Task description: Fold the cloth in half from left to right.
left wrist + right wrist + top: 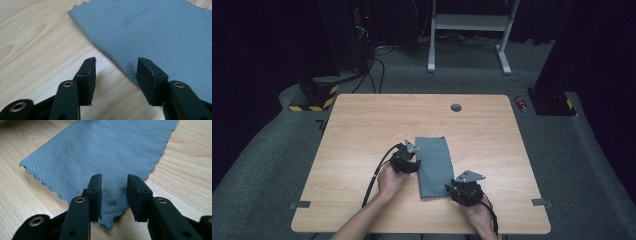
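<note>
- Dark surroundings with grey carpet frame a pale wooden surface (362,130), where a grey microfibre cloth (434,167) lies flat a little below the centre of the high view, as a long strip running toward the upper frame.
- At the cloth's left edge sits the left claw (412,165); in the left gripper view its jaws stand well apart with nothing between the pads, one over bare wood and the other over the cloth's (155,32) edge. That straddle looks like a line-up for pinching the border.
- Lower right of the cloth, the right claw (451,189) hangs over the near corner. In the right gripper view its jaws are moderately parted on either side of the cloth's (100,155) pointed corner, pads not pressing on it, so it holds nothing.
- With one claw at a side edge and one at a corner, the likely aim is to grasp two points so the fabric lifts or folds evenly instead of bunching.
- A small round grommet (456,107) sits toward the upper part of the surface, well apart from the work.
</note>
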Demonstrator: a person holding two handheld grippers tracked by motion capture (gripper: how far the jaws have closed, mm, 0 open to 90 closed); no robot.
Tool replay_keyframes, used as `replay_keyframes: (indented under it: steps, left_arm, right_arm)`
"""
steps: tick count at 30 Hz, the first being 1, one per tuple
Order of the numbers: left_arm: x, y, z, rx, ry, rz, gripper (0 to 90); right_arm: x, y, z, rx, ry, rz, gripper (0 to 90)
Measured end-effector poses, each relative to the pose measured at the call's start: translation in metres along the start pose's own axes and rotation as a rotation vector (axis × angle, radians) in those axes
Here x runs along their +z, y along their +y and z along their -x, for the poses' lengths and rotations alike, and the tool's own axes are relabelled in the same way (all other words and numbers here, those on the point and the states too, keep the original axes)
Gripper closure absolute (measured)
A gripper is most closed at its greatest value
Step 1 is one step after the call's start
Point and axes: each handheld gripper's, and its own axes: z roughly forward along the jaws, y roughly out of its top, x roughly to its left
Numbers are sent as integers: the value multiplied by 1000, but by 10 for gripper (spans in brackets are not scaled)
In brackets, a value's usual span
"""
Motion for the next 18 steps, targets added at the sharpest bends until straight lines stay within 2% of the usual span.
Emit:
replay_keyframes:
  steps: [1,4,8,10,11,13,15,18]
  left_arm:
    - [-3,-2,1,-11,-10,4,506]
    - [-17,-11,10,-57,-76,43,499]
    - [-36,-27,35,-48,-128,77,482]
    - [-40,-34,44,-37,-129,77,478]
    - [-40,-34,44,-37,-129,77,476]
    - [-41,-43,52,-24,-106,61,474]
    - [-40,-47,54,-18,-84,44,474]
    - [-41,-53,53,-31,-79,56,475]
  right_arm:
    - [0,0,1,-7,2,-1,648]
    - [0,1,2,-12,7,-1,643]
    - [0,0,3,-15,13,-1,634]
    - [-1,0,3,-14,10,-3,628]
    - [-1,0,4,-17,9,-1,627]
    - [-2,-1,5,-10,9,1,626]
    - [-2,-2,6,-10,5,-1,620]
    - [-4,-3,9,-6,-1,-7,615]
